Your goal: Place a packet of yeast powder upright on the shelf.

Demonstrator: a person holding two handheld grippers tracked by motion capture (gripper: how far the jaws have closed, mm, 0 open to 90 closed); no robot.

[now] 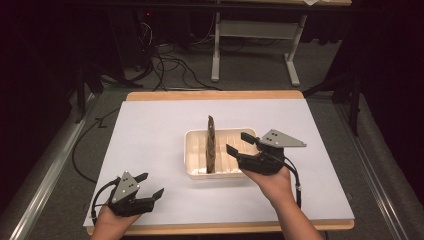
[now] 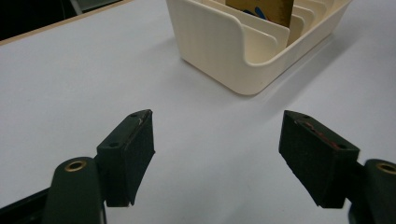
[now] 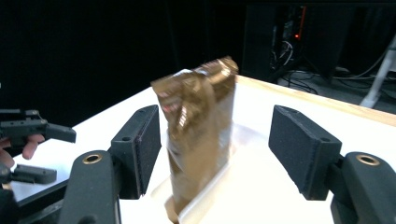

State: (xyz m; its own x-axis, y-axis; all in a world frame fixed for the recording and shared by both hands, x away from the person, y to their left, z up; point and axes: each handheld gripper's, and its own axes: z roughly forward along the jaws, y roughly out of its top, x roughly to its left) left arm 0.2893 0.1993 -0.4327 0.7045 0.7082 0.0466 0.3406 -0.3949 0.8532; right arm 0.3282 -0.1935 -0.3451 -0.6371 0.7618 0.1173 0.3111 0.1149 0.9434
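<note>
Standing in the rack (image 1: pixel 195 150), the pouch (image 3: pixel 198 135) faces the spread right gripper (image 3: pixel 224 154).

Bright table (image 1: pixel 150 150), dark surroundings, blurred pouch (image 3: pixel 198 140).

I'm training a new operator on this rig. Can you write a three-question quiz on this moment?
1. True or false: the brown packet lies flat on the table.
2. Which gripper is over the cream rack? A) left B) right
3. Fill in: the left gripper has its jaws ____.

Key: 1 false, it stands on edge in the rack. 2 B, the right gripper. 3 open.
</note>
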